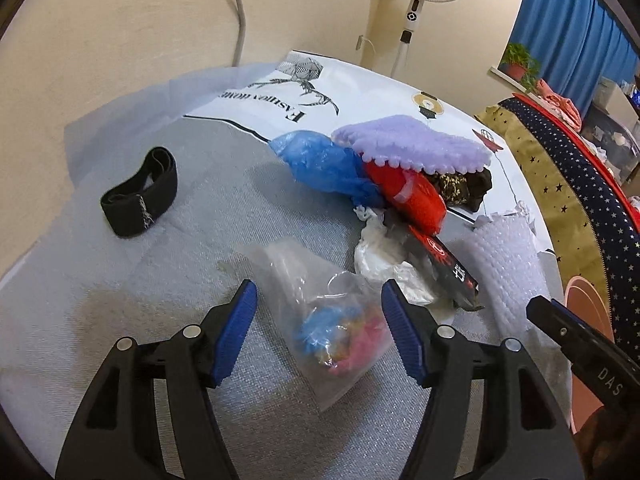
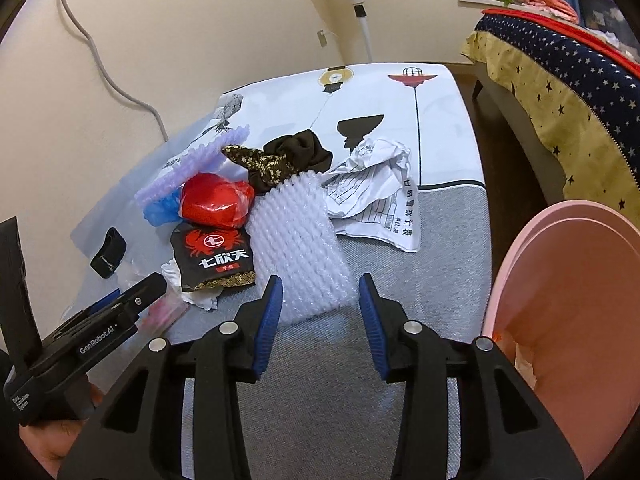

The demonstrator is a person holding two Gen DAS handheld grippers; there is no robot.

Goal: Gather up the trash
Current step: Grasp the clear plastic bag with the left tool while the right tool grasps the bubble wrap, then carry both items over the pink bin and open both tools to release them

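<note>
Both feeds reach me evenly lit by soft, warm indoor light, with no harsh glare. I see faint shadows under the clutter on the bench [image 1: 160, 264]. Heavy fisheye bending curves the walls, and dark vignetting fills the corners. Focus is sharp centrally, softening slightly toward 12 o'clock.

The left gripper [image 1: 318, 316] hangs above a grey table cover [image 1: 168, 280], its blue pads apart on either side of a clear plastic bag [image 1: 320, 320] (blue and pink bits inside) — not pressing it. Beyond lies a heap: blue plastic bag [image 1: 324, 164], red packet [image 1: 408, 194], lilac cloth [image 1: 416, 144], black snack wrapper [image 1: 448, 264], bubble wrap [image 1: 504, 256]. A black band [image 1: 138, 192] lies well apart at left — the right gripper [image 1: 576, 344] enters at right.
</note>
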